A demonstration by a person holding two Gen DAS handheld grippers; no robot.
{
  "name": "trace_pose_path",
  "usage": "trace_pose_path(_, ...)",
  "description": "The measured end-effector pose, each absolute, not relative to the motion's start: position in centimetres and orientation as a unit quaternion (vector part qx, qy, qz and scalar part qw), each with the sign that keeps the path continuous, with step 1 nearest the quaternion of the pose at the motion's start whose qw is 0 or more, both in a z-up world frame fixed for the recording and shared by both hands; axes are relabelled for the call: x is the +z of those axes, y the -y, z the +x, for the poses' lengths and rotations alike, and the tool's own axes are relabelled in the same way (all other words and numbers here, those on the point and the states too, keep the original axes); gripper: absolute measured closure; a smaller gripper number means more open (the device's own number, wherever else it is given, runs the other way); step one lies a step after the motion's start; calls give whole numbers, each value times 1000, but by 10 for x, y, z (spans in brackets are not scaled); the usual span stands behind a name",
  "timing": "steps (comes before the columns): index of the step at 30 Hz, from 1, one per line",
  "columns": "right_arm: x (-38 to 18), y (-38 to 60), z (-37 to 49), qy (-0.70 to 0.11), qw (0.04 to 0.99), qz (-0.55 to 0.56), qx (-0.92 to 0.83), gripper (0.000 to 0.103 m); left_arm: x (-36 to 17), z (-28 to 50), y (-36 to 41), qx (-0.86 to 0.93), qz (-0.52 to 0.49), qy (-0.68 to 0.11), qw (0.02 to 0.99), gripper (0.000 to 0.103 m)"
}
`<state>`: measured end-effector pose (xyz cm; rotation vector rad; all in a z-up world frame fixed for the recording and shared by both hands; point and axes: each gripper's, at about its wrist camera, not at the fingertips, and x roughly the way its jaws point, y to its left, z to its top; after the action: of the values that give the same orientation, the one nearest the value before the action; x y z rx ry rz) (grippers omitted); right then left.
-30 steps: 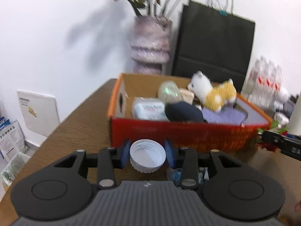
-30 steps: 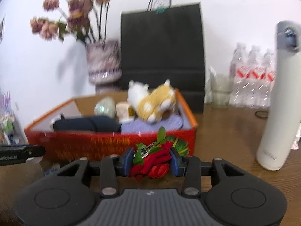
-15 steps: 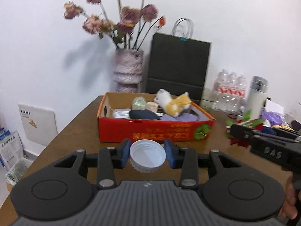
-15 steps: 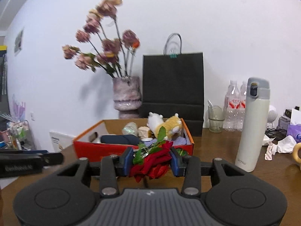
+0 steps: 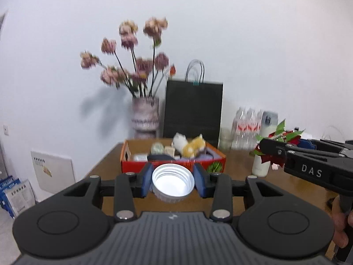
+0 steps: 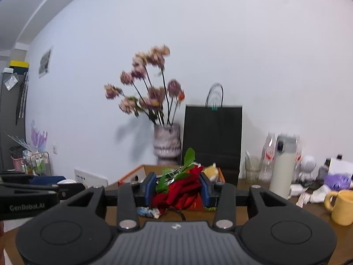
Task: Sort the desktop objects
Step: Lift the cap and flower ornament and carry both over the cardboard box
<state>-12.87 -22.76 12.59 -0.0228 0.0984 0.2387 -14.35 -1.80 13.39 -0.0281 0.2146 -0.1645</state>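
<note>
The left tool point(image 5: 173, 180) pinches a white jar lid point(image 5: 173, 182) between its blue pads, open side facing the camera, held above the desk point(image 5: 106, 167). Ahead of that tool and lower sits the red cardboard box point(image 5: 134, 167), with a plush alpaca point(image 5: 188, 146) and other small items inside. The right tool point(image 6: 178, 187) is clamped on a red artificial rose point(image 6: 181, 190), its green leaves sticking up beyond the fingertips. To this tool's right stand a white thermos point(image 6: 282, 165) and a yellow mug point(image 6: 342, 206); straight ahead, against the wall, a vase of dried flowers point(image 6: 166, 143) and a black paper bag point(image 6: 213, 137).
</note>
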Motion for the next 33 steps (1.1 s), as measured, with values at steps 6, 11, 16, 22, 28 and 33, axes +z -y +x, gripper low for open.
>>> trace_pose_path(6,144,233,-171,-5,993,-13,119,63,155,-180,16,-81,-4,-61,995,62)
trace_pose_path(11,153,241,-184,15,993,-11,114,63,163,-186,19,-84,-3,-47,995,62)
trace_pose_path(16,166,242,-163,20,993,-21,112,63,177,-162,20,-79,2,-51,996,62)
trace_pose_path(22,230,242,-102,52,992,-27,115,63,243,-96,2,-82,1,-23,996,62)
trace_pose_path(28,301,247,36,-58,985,-43,158,63,300,47,-20,-140,-40,-140,979,62)
trace_pose_path(33,304,241,178,-241,953,-42,180,63,300,168,-13,-162,-32,-293,942,62)
